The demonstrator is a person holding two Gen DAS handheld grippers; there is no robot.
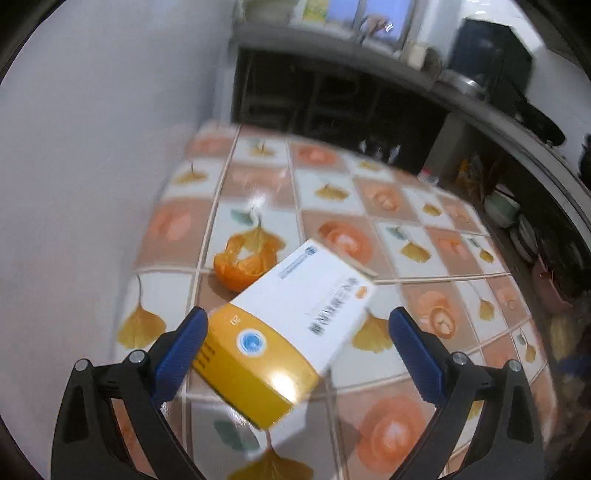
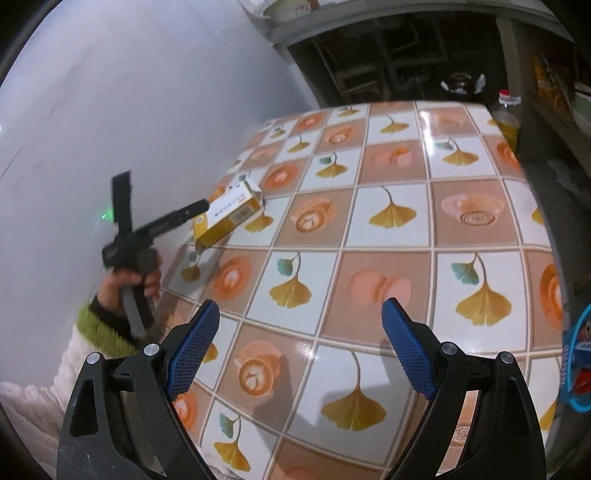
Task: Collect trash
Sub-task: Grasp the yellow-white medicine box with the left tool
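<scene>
Straddling the box (image 1: 291, 325) on the desk (image 1: 461, 369) with your left tongs (image 1: 295, 347) spread wide and gripping nothing, you seem set to close on it beside the peel (image 1: 243, 264), while your right tongs (image 2: 299, 343) hang open, empty

Home kitchen: table w/ glossy ginkgo-and-coffee print oilcloth (image 2: 391, 236), dark counter (image 1: 406, 79) under a window (image 1: 369, 14), pan (image 1: 539, 122) on it, stacked bowls (image 1: 524, 232) below, oil bottle (image 2: 508, 118) nearby.
</scene>
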